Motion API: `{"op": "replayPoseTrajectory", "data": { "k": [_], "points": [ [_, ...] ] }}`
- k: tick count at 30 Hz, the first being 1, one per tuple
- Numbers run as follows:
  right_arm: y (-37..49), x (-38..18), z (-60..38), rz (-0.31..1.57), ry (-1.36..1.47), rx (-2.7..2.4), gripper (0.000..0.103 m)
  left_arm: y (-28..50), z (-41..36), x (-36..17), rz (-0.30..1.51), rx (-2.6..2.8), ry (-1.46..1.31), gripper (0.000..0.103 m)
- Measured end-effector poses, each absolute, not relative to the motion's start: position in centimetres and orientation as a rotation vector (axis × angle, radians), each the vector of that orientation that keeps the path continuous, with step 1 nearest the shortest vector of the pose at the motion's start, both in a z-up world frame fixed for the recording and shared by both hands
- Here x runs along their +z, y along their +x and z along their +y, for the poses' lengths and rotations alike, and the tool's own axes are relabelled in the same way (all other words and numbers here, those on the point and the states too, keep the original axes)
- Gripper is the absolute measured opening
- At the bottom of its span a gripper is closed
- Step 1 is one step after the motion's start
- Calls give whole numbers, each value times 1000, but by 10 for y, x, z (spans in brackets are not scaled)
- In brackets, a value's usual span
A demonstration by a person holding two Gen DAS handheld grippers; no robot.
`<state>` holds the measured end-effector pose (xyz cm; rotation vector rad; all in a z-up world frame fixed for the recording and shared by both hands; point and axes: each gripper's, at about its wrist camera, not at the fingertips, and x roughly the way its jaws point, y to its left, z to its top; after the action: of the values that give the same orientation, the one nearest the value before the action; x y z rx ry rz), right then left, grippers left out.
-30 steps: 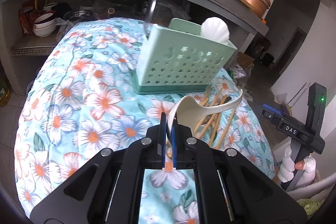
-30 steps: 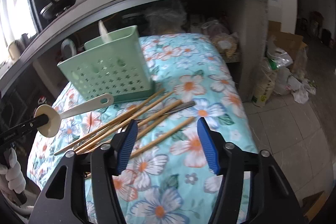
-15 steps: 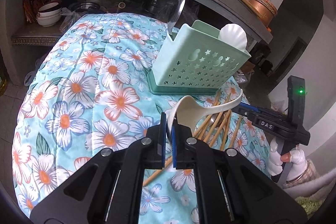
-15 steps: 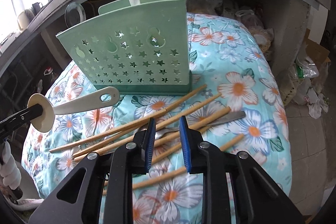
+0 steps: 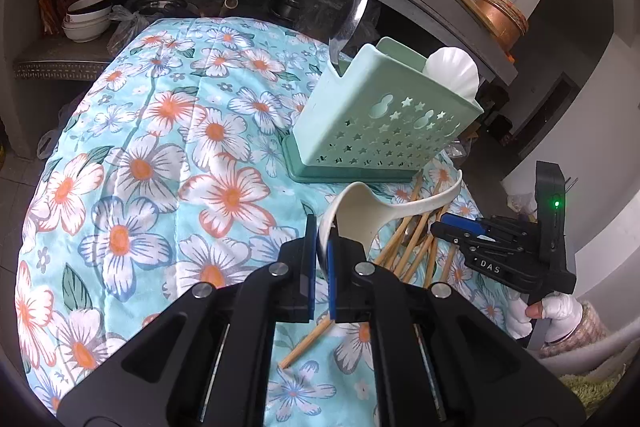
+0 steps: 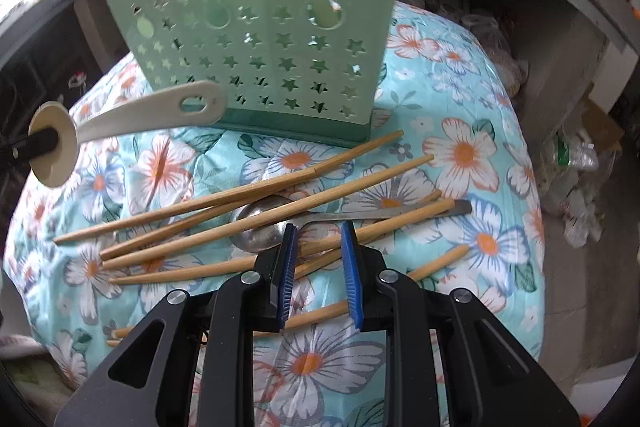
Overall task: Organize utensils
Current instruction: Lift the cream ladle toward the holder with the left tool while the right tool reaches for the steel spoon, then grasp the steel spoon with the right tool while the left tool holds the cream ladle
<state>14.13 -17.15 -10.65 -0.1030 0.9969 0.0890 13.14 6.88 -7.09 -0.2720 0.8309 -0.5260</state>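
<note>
Several slender wooden chopsticks [image 6: 256,187], scattered

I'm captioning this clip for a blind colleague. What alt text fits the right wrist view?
The right gripper, jaws partly open, hovers over bamboo chopsticks and a metal spoon scattered on a floral tablecloth. Behind them stands a mint-green utensil caddy with star-shaped holes. At the left edge, a cream plastic spoon is held up in the air.
</note>
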Motion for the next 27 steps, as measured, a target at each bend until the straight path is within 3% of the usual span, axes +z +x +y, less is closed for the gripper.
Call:
{"op": "replayPoseTrajectory", "data": {
  "k": [19, 27],
  "points": [
    [164, -105, -153, 1034, -187, 212, 23, 132, 78, -74, 831, -498, -313, 4],
    [150, -114, -142, 1103, -422, 271, 27, 134, 79, -74, 832, -500, -321, 4]
  ]
}}
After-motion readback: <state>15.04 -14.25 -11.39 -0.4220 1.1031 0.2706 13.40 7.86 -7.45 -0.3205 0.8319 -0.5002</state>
